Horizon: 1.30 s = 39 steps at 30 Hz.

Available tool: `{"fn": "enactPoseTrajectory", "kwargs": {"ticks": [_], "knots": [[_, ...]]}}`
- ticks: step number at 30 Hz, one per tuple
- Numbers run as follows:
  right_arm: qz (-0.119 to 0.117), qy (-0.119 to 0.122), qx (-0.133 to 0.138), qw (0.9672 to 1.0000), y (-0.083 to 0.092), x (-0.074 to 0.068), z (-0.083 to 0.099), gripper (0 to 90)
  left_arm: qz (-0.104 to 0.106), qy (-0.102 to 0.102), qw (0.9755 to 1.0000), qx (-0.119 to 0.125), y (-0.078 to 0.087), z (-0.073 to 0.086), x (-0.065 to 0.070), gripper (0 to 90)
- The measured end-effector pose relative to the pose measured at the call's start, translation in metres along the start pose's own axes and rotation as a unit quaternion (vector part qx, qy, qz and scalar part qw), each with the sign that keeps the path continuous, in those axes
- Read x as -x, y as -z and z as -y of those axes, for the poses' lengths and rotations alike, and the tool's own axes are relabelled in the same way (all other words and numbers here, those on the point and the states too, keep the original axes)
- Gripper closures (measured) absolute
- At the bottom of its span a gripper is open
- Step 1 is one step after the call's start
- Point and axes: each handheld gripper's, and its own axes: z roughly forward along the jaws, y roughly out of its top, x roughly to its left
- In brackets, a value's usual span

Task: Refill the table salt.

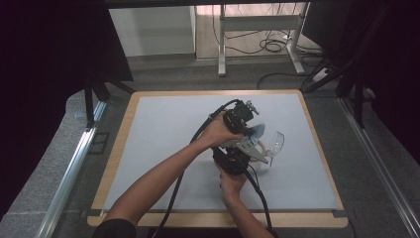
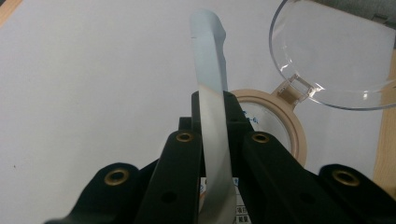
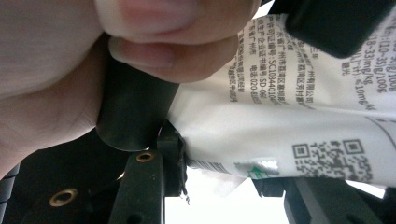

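Grey worktop: left tongs clamp a pale blue packet edge beside the beige jar; right tongs grip the same packet's printed end

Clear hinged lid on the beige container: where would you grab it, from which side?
Judging by its pose, the free rim of the clear lid, opposite the hinge. It is swung open away from the beige container, so that edge is exposed. Come from the far side, away from both hand-held grippers and the pouch, jaws straddling the thin rim.
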Motion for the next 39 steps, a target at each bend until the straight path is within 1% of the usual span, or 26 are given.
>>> {"fn": "enactPoseTrajectory", "kwargs": {"ticks": [13, 18, 29, 39], "knots": [[-0.001, 0.001, -0.001, 1.0, -0.0008, -0.0005, -0.002, 61.9, -0.002, -0.001, 1.0, -0.002, 0.0014, -0.0013, 0.0001, 87.6], [-0.001, -0.002, 0.003, 1.0, -0.0015, -0.0013, -0.0029, 61.9, -0.004, -0.004, 1.0, -0.003, 0.0024, -0.0026, -0.0001, 87.5], [0.003, -0.008, 0.007, 0.9999, -0.0011, -0.0001, -0.001, 61.9, -0.001, -0.003, 1.0, -0.004, -0.0008, -0.0032, 0.0004, 87.6], [0.004, -0.002, 0.004, 1.0, -0.0007, 0.0013, -0.0014, 62.0, 0.002, -0.002, 1.0, -0.004, -0.0018, -0.0031, 0.0001, 87.6]]}}
